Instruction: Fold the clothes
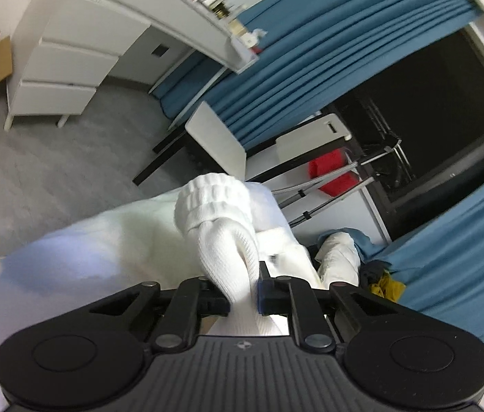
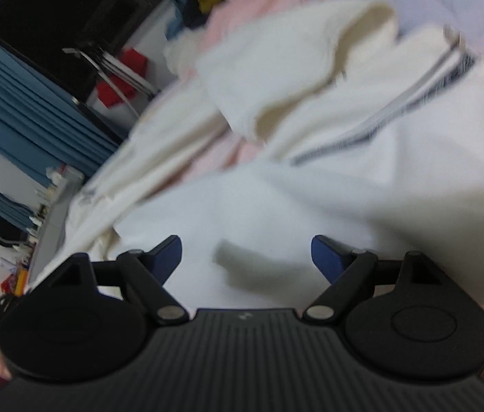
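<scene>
My left gripper (image 1: 244,292) is shut on the white garment's sleeve (image 1: 228,250); its ribbed cuff (image 1: 212,202) sticks up beyond the fingers. The rest of the white garment (image 1: 87,257) spreads out to the left below. In the right wrist view my right gripper (image 2: 246,254) is open and empty, its blue-padded fingers (image 2: 324,252) hovering just above the white garment (image 2: 345,185). The garment has a zipper with dark trim (image 2: 396,106) and a folded-over flap (image 2: 293,65). The view is blurred.
The garment lies on a pink and pale blue bed cover (image 2: 242,10). More clothes are piled at the bed's far end (image 1: 341,257), with yellow cloth (image 1: 388,286). Blue curtains (image 1: 327,44), a white drawer unit (image 1: 67,65), a drying rack (image 1: 338,185) and grey floor (image 1: 53,158) surround it.
</scene>
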Demonstrator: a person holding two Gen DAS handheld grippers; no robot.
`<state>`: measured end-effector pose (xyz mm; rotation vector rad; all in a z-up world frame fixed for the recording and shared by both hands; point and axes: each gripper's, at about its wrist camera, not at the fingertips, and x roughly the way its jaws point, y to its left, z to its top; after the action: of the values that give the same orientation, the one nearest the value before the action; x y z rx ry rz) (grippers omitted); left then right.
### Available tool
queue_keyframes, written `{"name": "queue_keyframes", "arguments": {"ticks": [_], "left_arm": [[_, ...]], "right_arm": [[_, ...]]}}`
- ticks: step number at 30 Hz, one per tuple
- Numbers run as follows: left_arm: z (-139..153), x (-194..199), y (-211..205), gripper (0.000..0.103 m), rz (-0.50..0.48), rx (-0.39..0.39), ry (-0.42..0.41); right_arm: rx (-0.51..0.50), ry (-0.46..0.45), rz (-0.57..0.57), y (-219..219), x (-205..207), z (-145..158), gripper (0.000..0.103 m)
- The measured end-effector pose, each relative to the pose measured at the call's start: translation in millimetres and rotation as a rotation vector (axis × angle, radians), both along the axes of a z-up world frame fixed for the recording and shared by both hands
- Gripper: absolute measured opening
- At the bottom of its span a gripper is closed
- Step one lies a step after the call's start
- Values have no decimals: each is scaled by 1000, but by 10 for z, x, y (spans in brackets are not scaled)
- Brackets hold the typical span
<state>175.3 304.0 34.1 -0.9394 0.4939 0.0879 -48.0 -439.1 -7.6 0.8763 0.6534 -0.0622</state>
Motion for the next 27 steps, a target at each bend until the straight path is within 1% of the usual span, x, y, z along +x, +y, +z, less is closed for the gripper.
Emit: {"name": "queue_keyframes", "arguments": {"ticks": [3, 5, 6, 8, 9, 10, 11, 13, 14, 15, 17, 18, 19, 20, 21, 22, 25, 27], "left_arm": [[78, -266, -1, 13, -12, 16, -3], [65, -360, 30, 13, -17, 19, 9], [47, -397, 49, 13, -17, 15, 14], [-9, -447, 83, 13, -9, 1, 19], [-37, -461, 92, 13, -3, -3, 21], [-65, -465, 95, 13, 4, -5, 25], [-93, -467, 98, 13, 12, -8, 30], [-122, -438, 93, 13, 25, -8, 39], [-130, -422, 95, 13, 30, -10, 40], [-143, -426, 101, 14, 34, -14, 39], [-159, -448, 107, 14, 40, -18, 35], [-160, -454, 103, 14, 41, -18, 35], [-161, -462, 101, 13, 41, -17, 36], [-155, -477, 101, 13, 41, -16, 36], [-144, -489, 100, 14, 40, -17, 33], [-129, -505, 98, 13, 39, -20, 28], [-71, -562, 106, 13, 33, -25, 11], [-23, -613, 108, 13, 28, -27, -1]], "right_arm": [[23, -112, 0, -257, -165, 314, 85], [-47, -152, -19, -498, -251, 522, 85], [-96, -155, -24, -640, -260, 596, 85], [-218, -103, -8, -954, -162, 617, 84], [-273, -54, -12, -1115, -107, 568, 84], [-326, 15, -37, -1282, -40, 482, 84], [-346, 79, -50, -1431, 26, 359, 85], [-364, 201, -64, -1712, 155, 93, 86], [-351, 240, -45, -1821, 207, -41, 86], [-326, 255, -19, -1883, 241, -158, 85], [-256, 248, 27, -1977, 281, -354, 83], [-223, 231, 39, -2011, 289, -424, 69], [-215, 217, 47, -2008, 290, -446, 61], [-214, 205, 55, -1994, 290, -454, 43], [-213, 193, 63, -1980, 290, -462, 34], [-222, 185, 59, -1954, 268, -425, 14], [-147, 104, -3, -2057, 142, -174, 10], [-123, 40, -49, -2188, 54, 67, 9]]}}
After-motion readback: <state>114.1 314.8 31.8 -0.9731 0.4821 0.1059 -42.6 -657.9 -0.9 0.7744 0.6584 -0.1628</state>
